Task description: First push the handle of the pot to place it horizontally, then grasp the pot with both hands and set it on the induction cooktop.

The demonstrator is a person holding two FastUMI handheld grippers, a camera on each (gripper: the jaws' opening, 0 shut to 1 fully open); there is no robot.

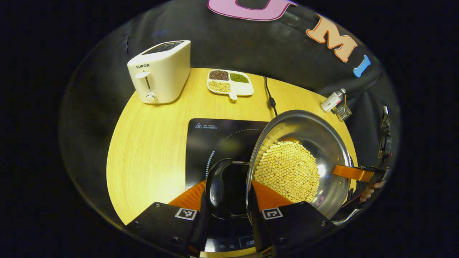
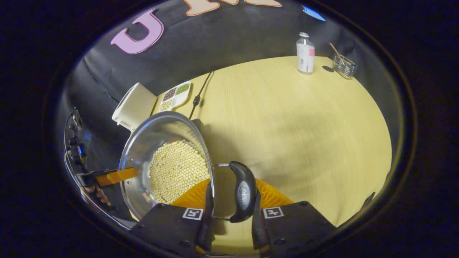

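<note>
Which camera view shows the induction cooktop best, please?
The left gripper view: the induction cooktop lies dark on the wooden table, its ring marking visible, partly covered by the pot. In the right gripper view the pot hides it; just a dark corner peeks beyond the rim.

one pot (image 1: 324, 143) of pale beans (image 1: 288, 170), two black pot handles (image 1: 217, 186), one induction cooktop (image 1: 215, 139), one toaster (image 1: 161, 71), one divided dish (image 1: 229, 84) with three kinds of beans, one bottle (image 2: 305, 53), one wire holder (image 2: 343, 66), one power cord (image 1: 269, 96).
</note>
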